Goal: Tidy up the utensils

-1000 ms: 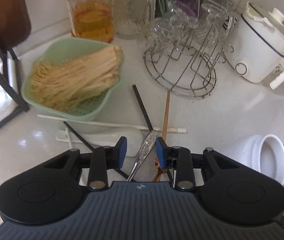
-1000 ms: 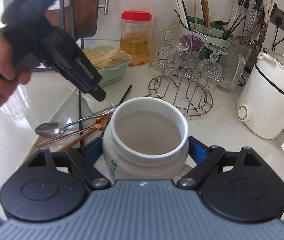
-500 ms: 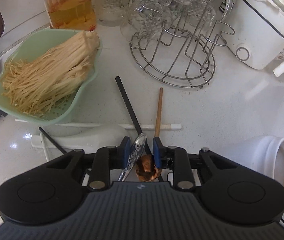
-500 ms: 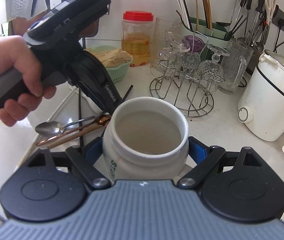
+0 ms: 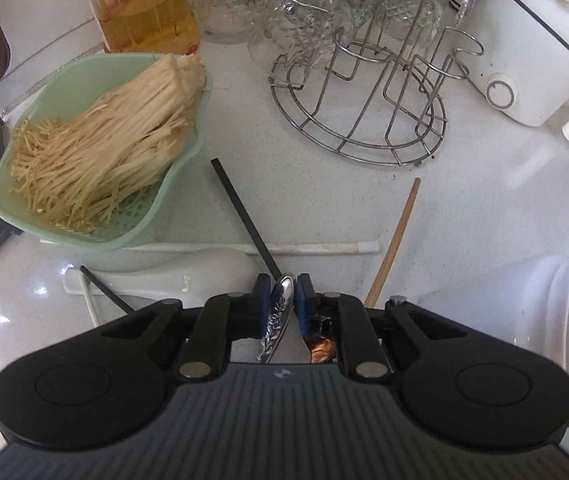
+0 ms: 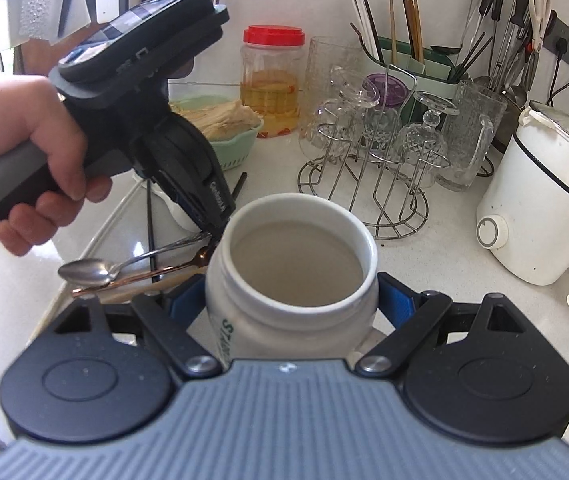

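Your left claw (image 5: 279, 294) has just been closing, and its blue pads now pinch the engraved handle of the silver metal spoon (image 5: 278, 314), whose bowl rests on the white speckled worktop (image 5: 484, 208) to the left of the jar. That makes the spoon ready to lift. Your right claw (image 6: 290, 300) is clenched on the white ceramic jar (image 6: 292, 264), mouth open and empty, just beside the spoon. A copper-coloured spoon (image 6: 140, 278) and a wooden chopstick (image 5: 394, 240) lie alongside, unsorted.
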Action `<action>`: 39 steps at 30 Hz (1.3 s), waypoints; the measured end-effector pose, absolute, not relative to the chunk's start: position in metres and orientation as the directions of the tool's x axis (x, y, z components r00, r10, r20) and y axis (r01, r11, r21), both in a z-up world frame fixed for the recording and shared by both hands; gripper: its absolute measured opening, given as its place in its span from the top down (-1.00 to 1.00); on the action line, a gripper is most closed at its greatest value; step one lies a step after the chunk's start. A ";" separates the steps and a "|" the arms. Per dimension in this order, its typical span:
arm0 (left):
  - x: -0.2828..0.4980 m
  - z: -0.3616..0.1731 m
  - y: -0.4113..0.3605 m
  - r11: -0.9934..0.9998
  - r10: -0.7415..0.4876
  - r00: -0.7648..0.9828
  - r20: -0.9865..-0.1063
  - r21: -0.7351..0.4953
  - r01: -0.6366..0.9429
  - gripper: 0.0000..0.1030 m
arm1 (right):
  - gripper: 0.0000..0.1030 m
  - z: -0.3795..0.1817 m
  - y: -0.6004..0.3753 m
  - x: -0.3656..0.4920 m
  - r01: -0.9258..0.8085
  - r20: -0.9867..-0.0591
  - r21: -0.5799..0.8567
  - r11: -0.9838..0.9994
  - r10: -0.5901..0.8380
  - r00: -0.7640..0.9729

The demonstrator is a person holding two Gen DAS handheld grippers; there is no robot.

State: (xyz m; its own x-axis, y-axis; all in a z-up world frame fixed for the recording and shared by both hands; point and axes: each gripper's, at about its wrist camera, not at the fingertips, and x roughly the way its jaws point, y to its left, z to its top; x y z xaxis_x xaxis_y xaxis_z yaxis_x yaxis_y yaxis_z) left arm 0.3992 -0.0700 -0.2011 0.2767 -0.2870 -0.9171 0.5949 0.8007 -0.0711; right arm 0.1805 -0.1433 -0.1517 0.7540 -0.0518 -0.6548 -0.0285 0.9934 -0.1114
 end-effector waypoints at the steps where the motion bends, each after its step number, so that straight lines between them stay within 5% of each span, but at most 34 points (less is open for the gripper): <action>1: 0.397 -0.199 -0.069 0.799 -0.286 0.282 -0.916 -0.066 0.598 0.74 | -0.77 -0.152 -0.143 0.181 -0.029 -0.655 -0.111 0.993 -0.051 0.754; 3: 0.394 -0.195 -0.067 0.799 -0.283 0.293 -0.913 -0.056 0.599 0.94 | -0.78 -0.151 -0.144 0.182 -0.034 -0.655 -0.111 0.993 -0.048 0.754; 7: 0.386 -0.186 -0.063 0.809 -0.280 0.317 -0.906 -0.044 0.587 0.99 | -0.78 -0.151 -0.145 0.183 -0.048 -0.654 -0.116 0.992 -0.039 0.755; 31: 0.318 -0.121 0.020 0.889 -0.409 0.452 -0.793 -0.233 0.395 1.00 | -0.78 -0.151 -0.147 0.186 -0.087 -0.657 -0.129 0.988 -0.019 0.754; 39: 0.327 -0.157 0.041 0.854 -0.431 0.352 -0.831 -0.249 0.457 0.98 | -0.78 -0.152 -0.146 0.188 -0.066 -0.660 -0.129 0.989 -0.036 0.751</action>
